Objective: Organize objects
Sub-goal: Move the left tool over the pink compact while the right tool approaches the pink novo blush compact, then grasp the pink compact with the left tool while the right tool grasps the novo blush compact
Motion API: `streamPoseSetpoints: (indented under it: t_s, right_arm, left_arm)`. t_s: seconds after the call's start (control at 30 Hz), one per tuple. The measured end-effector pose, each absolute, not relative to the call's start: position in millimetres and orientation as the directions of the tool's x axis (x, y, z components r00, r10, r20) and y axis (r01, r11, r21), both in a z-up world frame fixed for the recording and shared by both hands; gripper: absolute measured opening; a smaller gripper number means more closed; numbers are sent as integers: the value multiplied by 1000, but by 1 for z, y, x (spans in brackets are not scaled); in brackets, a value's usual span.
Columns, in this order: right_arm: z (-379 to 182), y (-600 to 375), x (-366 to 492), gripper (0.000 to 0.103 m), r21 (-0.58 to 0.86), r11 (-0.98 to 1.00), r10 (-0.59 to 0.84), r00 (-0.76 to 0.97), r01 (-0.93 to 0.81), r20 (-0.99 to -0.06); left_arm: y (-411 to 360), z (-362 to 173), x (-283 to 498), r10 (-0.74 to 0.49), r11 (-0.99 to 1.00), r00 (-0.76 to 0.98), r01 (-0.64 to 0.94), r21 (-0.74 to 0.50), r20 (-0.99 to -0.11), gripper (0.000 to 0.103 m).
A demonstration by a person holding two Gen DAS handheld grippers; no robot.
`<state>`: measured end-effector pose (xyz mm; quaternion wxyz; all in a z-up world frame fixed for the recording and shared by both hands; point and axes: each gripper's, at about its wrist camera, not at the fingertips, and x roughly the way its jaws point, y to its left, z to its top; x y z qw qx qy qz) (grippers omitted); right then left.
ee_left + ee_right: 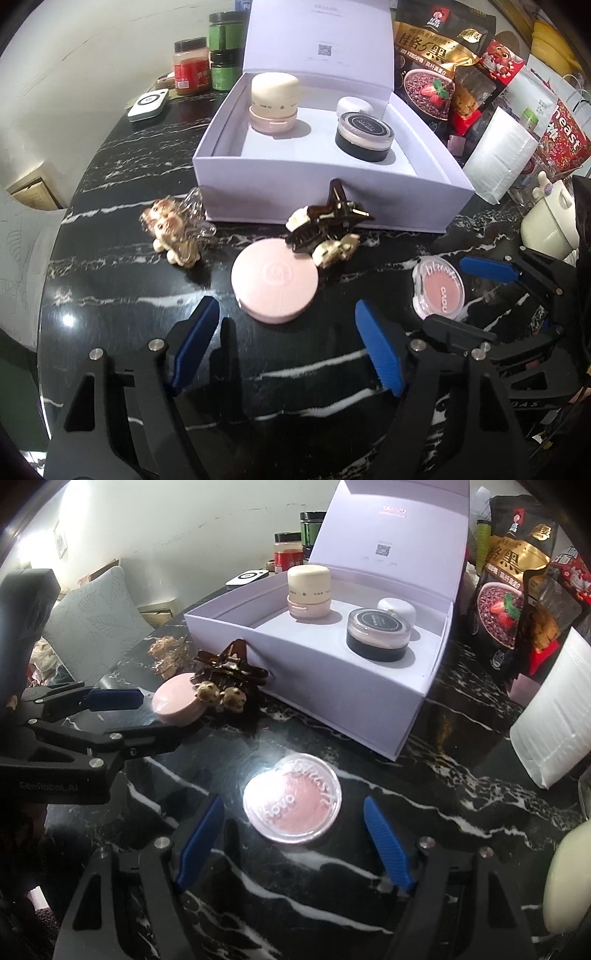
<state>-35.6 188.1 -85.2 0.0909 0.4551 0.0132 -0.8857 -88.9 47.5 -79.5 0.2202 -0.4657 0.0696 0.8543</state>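
**Clerk:** Left claw (284,332): blue ribbed pads on black linkage, jaws parted and gripping nothing, tilted steeply down at the black white-veined marble bench (122,258). Item ahead?

**Checker:** Round pale-pink compact with a matte lid and embossed emblem (274,280), lying flat just beyond the fingertips, in line with the gap but not between the pads. No contact.

**Clerk:** Right claw (293,838)?

**Checker:** Same build, same downward tilt, jaws likewise spread and empty. Round clear-plastic blush pan with pink powder and raised lettering (291,799) lies flat on the bench, its near edge reaching into the gap between the fingertips; the pads stand clear on either side. Glare washes out its left half.

**Clerk:** Neighbouring stock?

**Checker:** Glossy dark-brown hair claw clip with cookie-shaped charms (325,230), touching the compact's far edge. Clear hair clip with brown-and-cream figures (177,229), well apart to the left.

**Clerk:** Container?

**Checker:** Pale-lilac rigid cardboard box, hinged lid upright (332,192), behind the clips. Inside: cream domed jar on a pink base (273,107); squat black jar with clear lid (364,136); small white rounded piece (352,105) behind it.
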Motion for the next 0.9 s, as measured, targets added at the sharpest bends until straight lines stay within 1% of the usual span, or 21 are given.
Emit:
streamPoseSetpoints:
  t_s: [0.17,0.27,0.3,0.43,0.57,0.9]
  right_arm:
    - [-84,190,-39,69,63,-984,-149,-575,167,-805]
    - [-85,191,-41,65,78,-982,-164,-571,172,-804]
    - [-85,191,-42,63,82,-981,-169,-570,175,-804]
    - [-86,189,-43,60,77,-979,-173,-565,190,-807]
    - [-87,188,-43,57,83,-977,-180,-561,195,-808]
    - [-87,185,-37,57,65,-974,-177,-557,215,-811]
  left_arm:
    - [55,-80,-97,315,-886,-472,-458,-76,-823,69]
    - [58,-80,-100,306,-883,-484,-466,-54,-820,62]
    - [59,-81,-100,302,-883,-485,-468,-49,-821,58]
    - [58,-82,-102,304,-880,-483,-472,-48,-821,50]
    - [58,-82,-102,305,-878,-480,-476,-48,-822,50]
    - [52,-82,-85,308,-871,-463,-488,-51,-831,50]
